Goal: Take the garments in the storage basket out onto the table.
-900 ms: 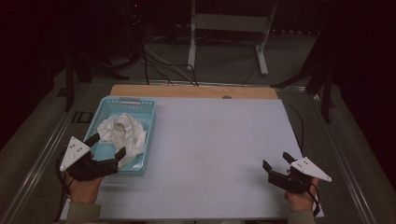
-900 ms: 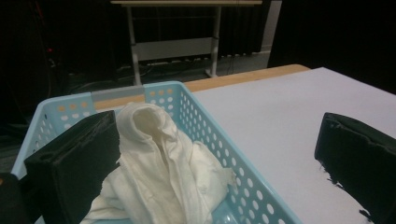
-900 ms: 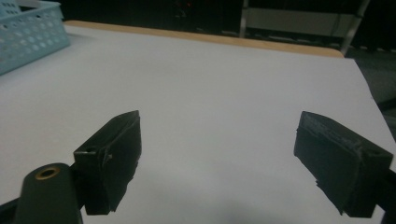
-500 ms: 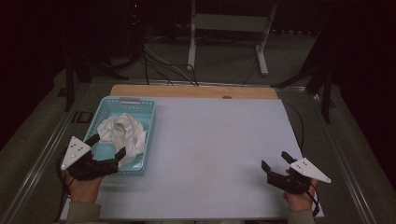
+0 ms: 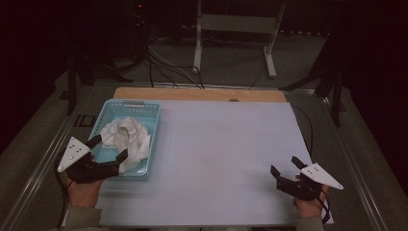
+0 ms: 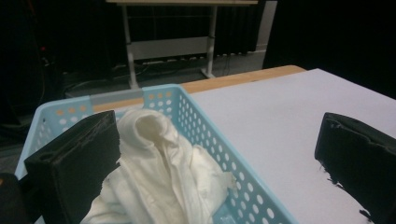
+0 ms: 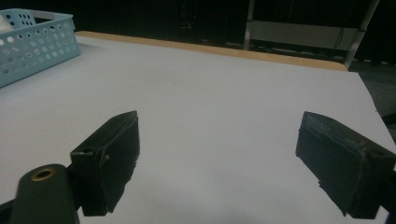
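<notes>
Little has shifted since the earlier frames: the left gripper (image 5: 108,148) is seen a touch nearer the basket's near end than before, while the right gripper (image 5: 284,168) has kept its place near the table's near right corner.

In the high view, the left gripper is held over the near end of the light-blue perforated basket (image 5: 147,111), its jaws spread wide with nothing clamped between them. A crumpled white cloth (image 5: 126,136) lies inside the basket, heaped toward its middle and near part. From the left gripper view, the cloth (image 6: 161,172) is seen bunched just past the left jaw, and the basket's wall (image 6: 210,135) runs between the two jaws; whether the left jaw touches the cloth cannot be told, since that jaw hides the spot.

The right gripper is held low over the bare white table surface (image 5: 226,144), well apart from the basket. Its jaws are likewise wide apart and nothing is gripped, as the right gripper view confirms. In that view the basket (image 7: 32,44) appears far off at the upper left.

A wooden strip (image 5: 192,94) is visible along the table's far edge.
</notes>
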Tool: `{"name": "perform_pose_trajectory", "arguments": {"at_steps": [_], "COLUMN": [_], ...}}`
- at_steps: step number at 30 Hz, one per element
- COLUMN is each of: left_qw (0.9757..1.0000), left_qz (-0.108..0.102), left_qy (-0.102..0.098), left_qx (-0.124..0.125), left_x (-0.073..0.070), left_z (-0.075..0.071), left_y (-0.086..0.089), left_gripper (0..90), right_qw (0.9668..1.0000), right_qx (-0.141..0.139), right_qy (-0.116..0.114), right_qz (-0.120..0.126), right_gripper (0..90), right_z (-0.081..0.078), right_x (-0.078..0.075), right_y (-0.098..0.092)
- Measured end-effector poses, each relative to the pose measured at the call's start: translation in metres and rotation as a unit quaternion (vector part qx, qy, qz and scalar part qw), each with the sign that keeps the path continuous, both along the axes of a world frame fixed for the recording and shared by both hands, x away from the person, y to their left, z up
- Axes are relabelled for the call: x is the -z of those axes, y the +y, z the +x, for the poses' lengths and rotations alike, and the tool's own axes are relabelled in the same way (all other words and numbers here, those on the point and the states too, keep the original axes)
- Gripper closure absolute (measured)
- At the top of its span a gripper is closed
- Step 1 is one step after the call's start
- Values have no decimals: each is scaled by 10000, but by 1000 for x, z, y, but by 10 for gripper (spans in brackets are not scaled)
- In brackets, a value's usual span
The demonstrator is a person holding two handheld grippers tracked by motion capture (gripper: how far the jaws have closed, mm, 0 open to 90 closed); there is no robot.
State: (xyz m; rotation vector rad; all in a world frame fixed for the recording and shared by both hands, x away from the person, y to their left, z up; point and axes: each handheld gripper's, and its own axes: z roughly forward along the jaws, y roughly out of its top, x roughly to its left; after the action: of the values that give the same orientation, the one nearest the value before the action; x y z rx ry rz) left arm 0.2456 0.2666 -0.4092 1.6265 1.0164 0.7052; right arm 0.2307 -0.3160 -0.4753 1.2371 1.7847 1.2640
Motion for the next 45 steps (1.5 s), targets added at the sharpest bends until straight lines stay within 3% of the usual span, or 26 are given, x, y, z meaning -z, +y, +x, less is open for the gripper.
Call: {"name": "perform_pose_trajectory", "arguments": {"at_steps": [7,12,23,29,36,45], "left_qw": [10000,9999,9998,9990,9988,9981], "left_qz": [-47,36,40,82,41,179], "left_qy": [-35,-53,161,420,487,596], "left_qx": [33,118,130,106,37,4], "left_x": [0,-2,-4,-9,-9,-11], "left_z": [5,11,23,32,39,50], "left_y": [2,4,5,5,7,6], "left_gripper": [8,7,5,2,2,2], "right_qw": [10000,10000,10000,9999,9999,9999], "right_qx": [16,-8,-2,-13,-31,-45], "right_qy": [-51,-72,-71,-99,-117,-131], "right_qz": [46,-4,-43,-48,-53,-49], "right_gripper": [136,134,133,133,129,126], "right_z": [-1,-1,-2,-3,-3,-3], "right_x": [0,0,0,0,-1,-1], "right_y": [-1,1,2,2,2,2]}}
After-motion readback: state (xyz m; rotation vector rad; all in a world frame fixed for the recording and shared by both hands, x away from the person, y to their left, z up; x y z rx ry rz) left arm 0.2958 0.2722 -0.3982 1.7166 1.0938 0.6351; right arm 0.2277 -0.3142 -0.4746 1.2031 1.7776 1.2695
